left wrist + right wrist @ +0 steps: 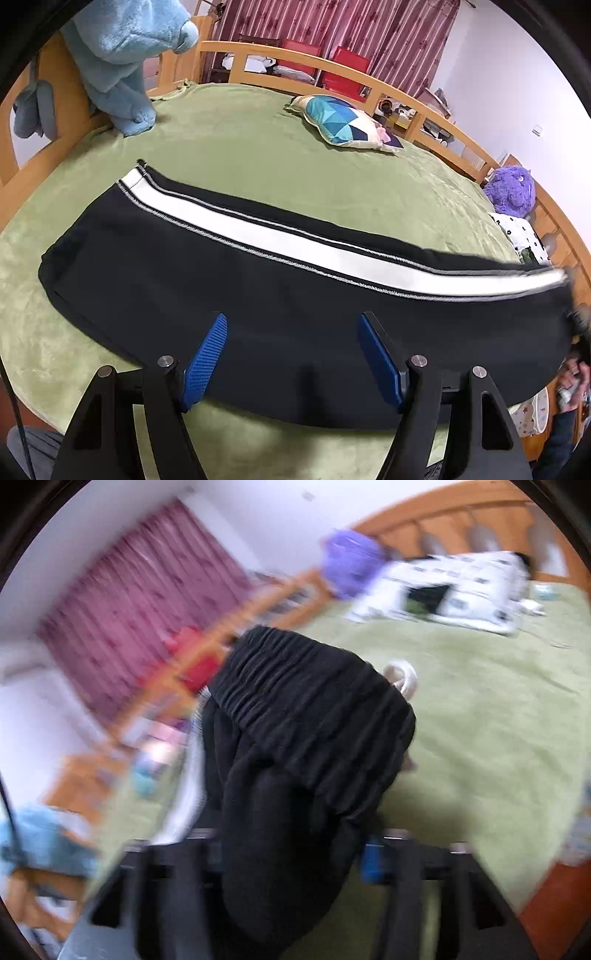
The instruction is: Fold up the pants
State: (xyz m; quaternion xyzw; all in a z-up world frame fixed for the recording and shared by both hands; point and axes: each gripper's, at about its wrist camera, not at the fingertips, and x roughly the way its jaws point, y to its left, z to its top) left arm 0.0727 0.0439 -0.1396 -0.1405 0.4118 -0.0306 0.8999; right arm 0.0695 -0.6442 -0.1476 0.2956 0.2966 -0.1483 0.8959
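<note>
A pair of black pants (258, 295) with a broad white side stripe (295, 251) lies lengthwise across a green bed cover (258, 147), legs stacked one on the other. That flat, doubled layout looks like the halfway stage of folding: the garment seems already halved along its length and now needs folding end to end.

The left hand-held gripper (291, 362) sits at the near edge of the pants, blue-padded fingers (205, 363) spread wide apart, holding nothing. It appears to hover at or just above the dark cloth, probably ready to pin or pinch the near edge; whether the pads touch the fabric is unclear.

The right hand-held gripper (295, 853) has the waist end of the pants bunched between its fingers, and the gathered elastic waistband (314, 701) rises in front of its camera with a white drawstring (402, 675) peeking out. The grip looks closed on the cloth, and holding this end up suggests it is meant to be carried over toward the leg cuffs.

The left wrist view shows what the right cannot: the whole garment, its stripe, and the far right end blurring where it lifts. It also shows a blue plush toy (122, 55), a patterned pillow (343, 122) and a purple plush toy (511, 192) well clear of the pants. The right wrist view is heavily motion-blurred, yet it alone shows the waistband close up and the grasp on it.
</note>
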